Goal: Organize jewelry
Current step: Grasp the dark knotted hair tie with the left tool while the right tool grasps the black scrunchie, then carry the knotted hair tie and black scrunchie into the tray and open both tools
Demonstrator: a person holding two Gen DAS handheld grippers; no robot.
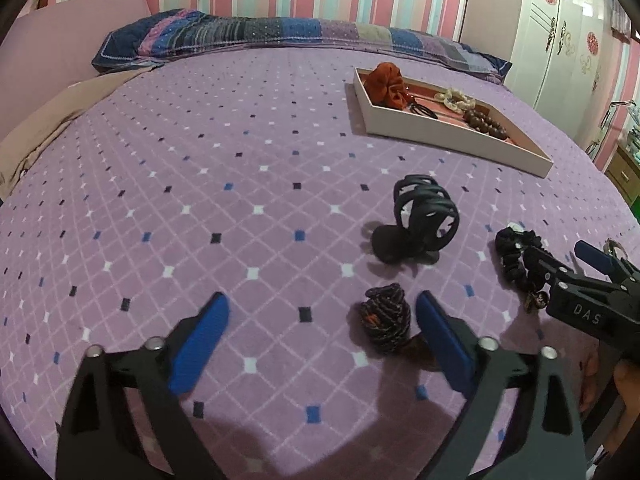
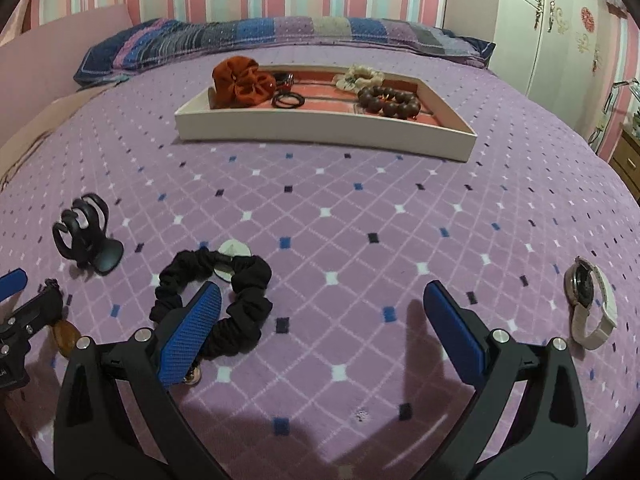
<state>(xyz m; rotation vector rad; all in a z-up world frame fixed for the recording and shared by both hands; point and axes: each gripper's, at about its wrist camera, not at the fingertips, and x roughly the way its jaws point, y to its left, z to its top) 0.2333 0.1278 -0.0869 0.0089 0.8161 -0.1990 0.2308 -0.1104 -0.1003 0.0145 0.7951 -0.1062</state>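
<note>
A white tray (image 2: pixel 320 130) on the purple bedspread holds an orange scrunchie (image 2: pixel 240 80), a cream scrunchie (image 2: pixel 358 76), black hair ties (image 2: pixel 288 100) and a brown bead bracelet (image 2: pixel 386 102). The tray also shows in the left wrist view (image 1: pixel 452 132). A black claw clip (image 1: pixel 420 220) and a dark braided hair tie (image 1: pixel 386 318) lie ahead of my open, empty left gripper (image 1: pixel 322 340). My right gripper (image 2: pixel 320 328) is open and empty. Its left finger (image 2: pixel 192 328) is over a black scrunchie (image 2: pixel 240 300). A white wristwatch (image 2: pixel 590 304) lies to its right.
A patchwork pillow (image 2: pixel 280 32) lies along the head of the bed. A white wardrobe (image 2: pixel 560 20) stands at the right. A small amber piece (image 2: pixel 66 336) lies beside my left gripper in the right wrist view. A white round tag (image 2: pixel 234 250) lies by the black scrunchie.
</note>
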